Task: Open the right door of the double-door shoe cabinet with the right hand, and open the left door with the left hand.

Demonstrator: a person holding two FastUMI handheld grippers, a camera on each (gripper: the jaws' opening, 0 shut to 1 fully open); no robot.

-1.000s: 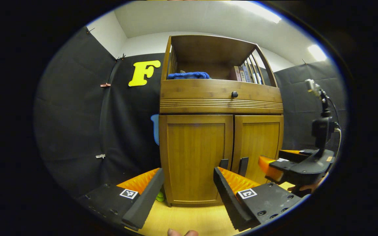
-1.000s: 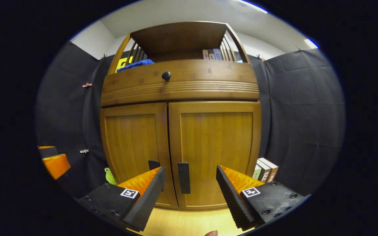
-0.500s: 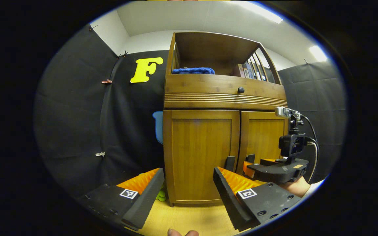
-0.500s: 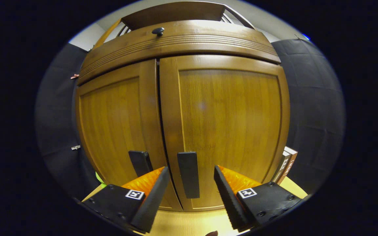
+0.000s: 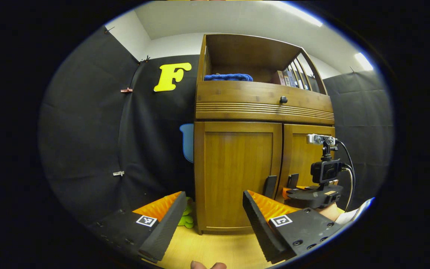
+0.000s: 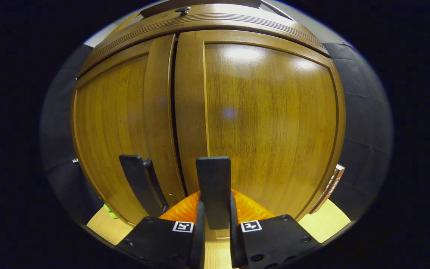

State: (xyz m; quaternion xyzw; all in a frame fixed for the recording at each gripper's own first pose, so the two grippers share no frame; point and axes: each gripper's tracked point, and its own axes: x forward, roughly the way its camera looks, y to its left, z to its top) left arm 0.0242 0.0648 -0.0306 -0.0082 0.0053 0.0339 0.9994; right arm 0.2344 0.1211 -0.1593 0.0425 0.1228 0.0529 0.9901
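Fingers of our right claw point(image 6: 215, 224) press from both sides on the right door handle point(image 6: 213, 186), a dark upright bar at the lower centre of the right gripper view, so this claw is clamped on it. Just left of it we see the left door handle point(image 6: 137, 183), free of any contact. Behind the handles, the right door point(image 6: 267, 119) and the left door point(image 6: 114, 123) both sit flush, with a thin dark seam between them.

In the left gripper view, our left claw point(image 5: 213, 220) stands wide apart at the bottom of the frame and holds nothing, over the pale wooden floor point(image 5: 207, 250). Beyond it, the shoe cabinet point(image 5: 259, 112) rises at centre frame. At lower right of that view we see the right claw from the side, at the cabinet's handles, with its camera mount above it and a sleeve point(image 5: 357, 215) behind. A green toy point(image 5: 186, 218) sits on the floor by the cabinet's left foot. Higher up, a drawer knob point(image 5: 283, 99) marks the drawer front, and on the open top shelf lie a blue cloth point(image 5: 228, 77) and some books point(image 5: 287, 78).
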